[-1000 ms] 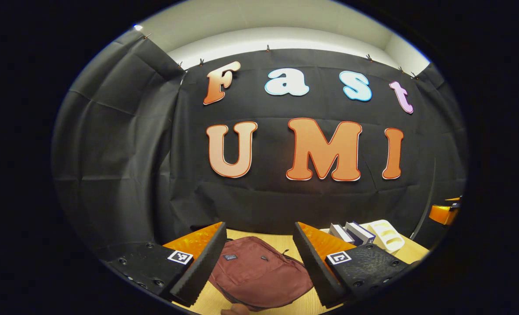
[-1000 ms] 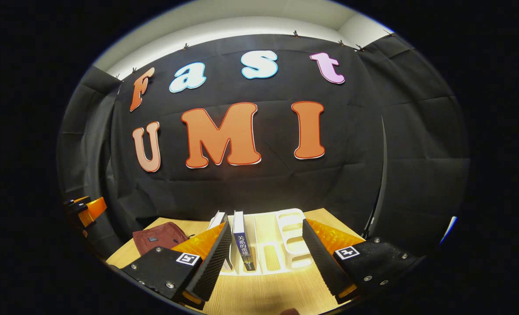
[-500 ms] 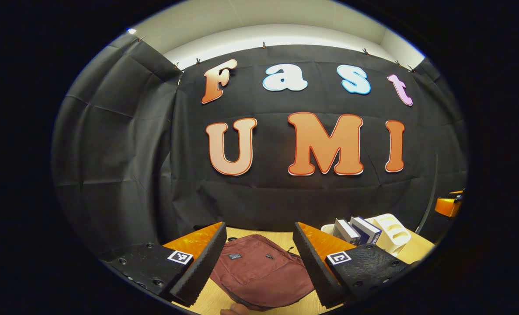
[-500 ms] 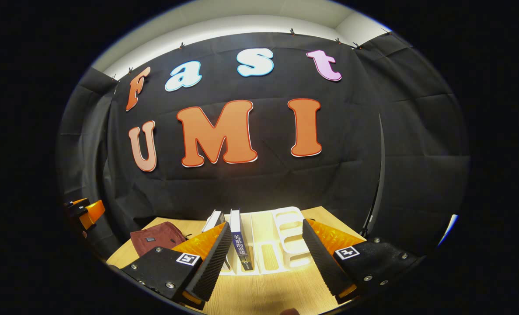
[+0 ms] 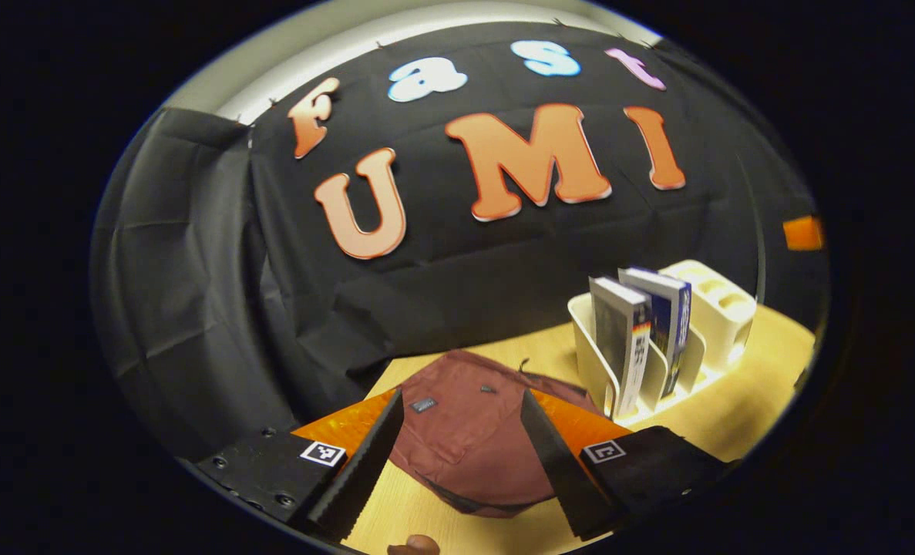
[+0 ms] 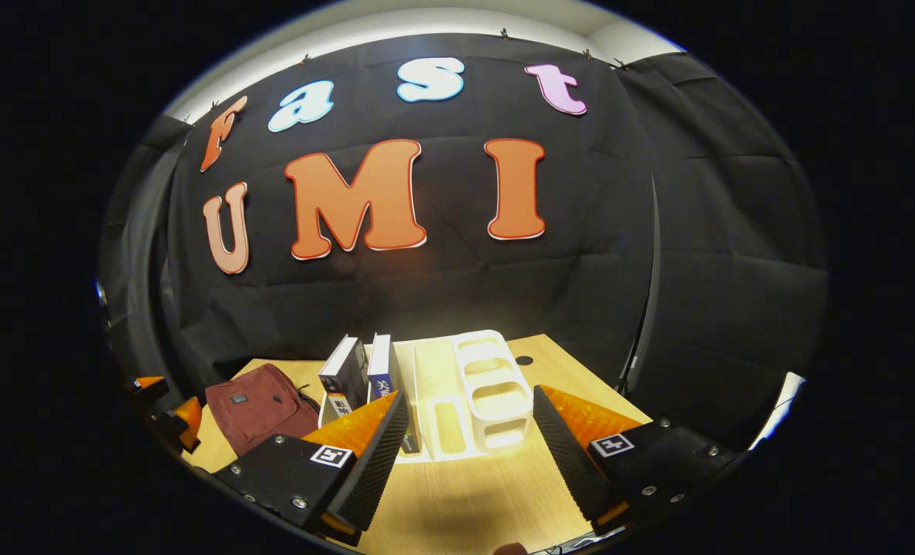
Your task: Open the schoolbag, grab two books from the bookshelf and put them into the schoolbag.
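Note:
A maroon schoolbag [image 5: 469, 443] lies flat and closed on the wooden table [image 5: 742, 416], just beyond my open left gripper [image 5: 457, 459], whose fingers frame it without touching. To its right a white bookshelf rack [image 5: 715, 304] holds two upright books [image 5: 638, 339]. In the right gripper view my right gripper [image 6: 469, 451] is open above the table in front of the white rack [image 6: 492, 385]. The two books [image 6: 361, 370] stand at the rack's left end, and the schoolbag [image 6: 260, 405] lies further left. The left gripper [image 6: 168, 408] shows at the far left edge.
Black cloth walls close the booth behind and on both sides of the table. A small dark hole [image 6: 524, 360] sits in the tabletop behind the rack. Bare wood [image 6: 457, 501] lies in front of the rack. A fingertip [image 5: 413, 546] shows at the bottom edge.
Both grippers have come forward and tipped downward, so more of the table shows. The left gripper has rolled and neared the schoolbag. Both stay open.

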### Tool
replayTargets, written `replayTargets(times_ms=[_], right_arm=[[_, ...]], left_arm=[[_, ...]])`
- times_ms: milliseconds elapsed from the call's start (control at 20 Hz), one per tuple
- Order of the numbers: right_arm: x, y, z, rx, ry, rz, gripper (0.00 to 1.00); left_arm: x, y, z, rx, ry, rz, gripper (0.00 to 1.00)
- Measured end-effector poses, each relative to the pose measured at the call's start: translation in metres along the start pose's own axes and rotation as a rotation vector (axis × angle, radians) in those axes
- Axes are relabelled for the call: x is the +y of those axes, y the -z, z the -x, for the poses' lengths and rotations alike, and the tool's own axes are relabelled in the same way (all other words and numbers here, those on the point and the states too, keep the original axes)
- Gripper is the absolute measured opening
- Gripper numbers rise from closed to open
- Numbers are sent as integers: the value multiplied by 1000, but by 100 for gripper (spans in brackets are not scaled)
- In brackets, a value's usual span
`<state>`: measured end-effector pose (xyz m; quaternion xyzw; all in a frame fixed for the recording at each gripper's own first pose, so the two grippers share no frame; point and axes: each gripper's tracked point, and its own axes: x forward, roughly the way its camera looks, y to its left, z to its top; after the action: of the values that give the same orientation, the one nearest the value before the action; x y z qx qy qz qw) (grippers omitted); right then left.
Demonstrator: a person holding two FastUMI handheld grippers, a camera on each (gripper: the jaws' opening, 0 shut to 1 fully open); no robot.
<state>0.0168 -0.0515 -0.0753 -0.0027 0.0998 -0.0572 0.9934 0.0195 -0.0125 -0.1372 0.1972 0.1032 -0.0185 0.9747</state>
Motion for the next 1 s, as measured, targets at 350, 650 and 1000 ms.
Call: replayTargets(times_ms=[350, 650, 1000], right_arm=[[-50, 34, -4, 88, 119, 3, 97], [-86, 48, -4, 135, 199, -3, 97], [-75, 61, -15, 168, 169, -29, 97]], left_arm=[[-109, 96, -30, 147, 168, -239, 96], [-167, 163, -66, 277, 260, -405, 98], [-136, 157, -80, 311, 213, -468, 98]])
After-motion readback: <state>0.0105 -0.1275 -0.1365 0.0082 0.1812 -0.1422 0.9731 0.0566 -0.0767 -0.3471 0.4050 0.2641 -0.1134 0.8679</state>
